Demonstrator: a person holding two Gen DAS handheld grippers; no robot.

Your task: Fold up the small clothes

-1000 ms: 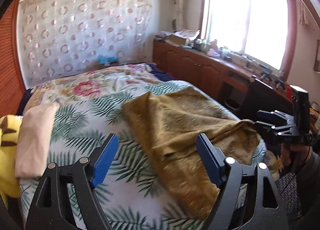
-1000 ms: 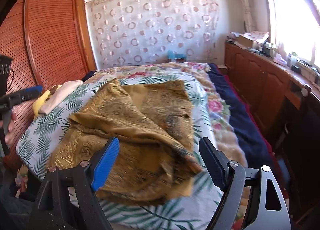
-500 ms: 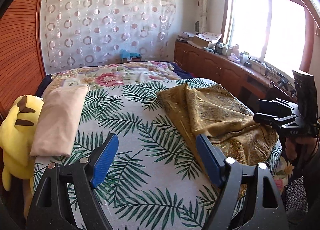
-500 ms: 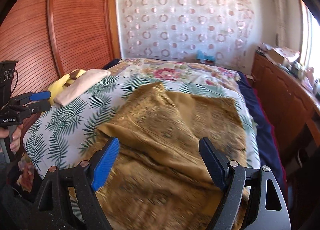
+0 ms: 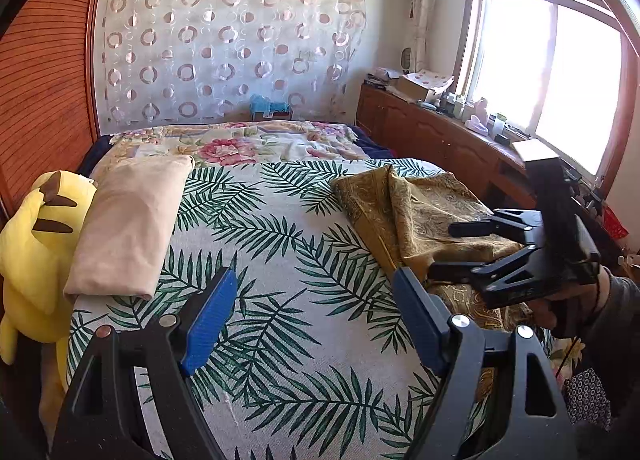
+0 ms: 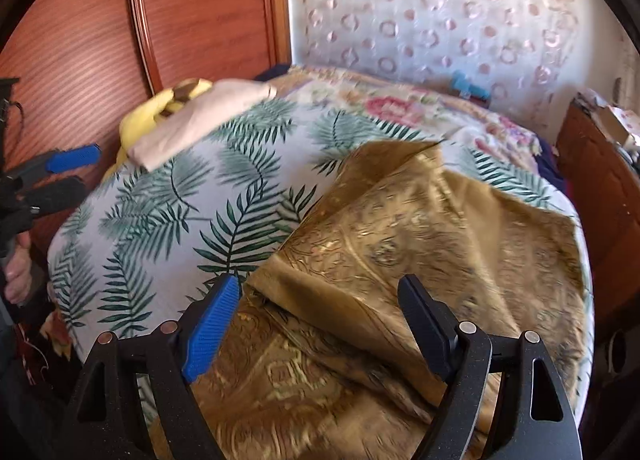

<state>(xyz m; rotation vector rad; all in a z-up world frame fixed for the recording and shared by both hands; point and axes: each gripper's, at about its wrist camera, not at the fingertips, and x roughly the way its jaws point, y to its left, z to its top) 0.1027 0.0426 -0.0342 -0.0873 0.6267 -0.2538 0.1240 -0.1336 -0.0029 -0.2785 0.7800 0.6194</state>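
Both tools spread, empty — right tool (image 6: pixel 318 312) over rumpled gold cloth (image 6: pixel 420 260), left tool (image 5: pixel 312 312) beside it.

The right gripper (image 6: pixel 320 324) swung left over the gold cloth (image 6: pixel 420 244) (rolling as it went); the left gripper (image 5: pixel 316 320) drifted off it.

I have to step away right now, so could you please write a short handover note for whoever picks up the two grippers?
Left gripper: open, empty, over bare palm-print sheet.
Right gripper: open, empty, over the near part of the gold cloth.
Gold cloth: rumpled, partly doubled over itself, on the window side of the bed.
Beige cloth: lies folded at the far side, against the yellow plush.
Done: the beige piece, by its look.
Left: spread the gold cloth flat, fold it, probably stack it by the beige one.
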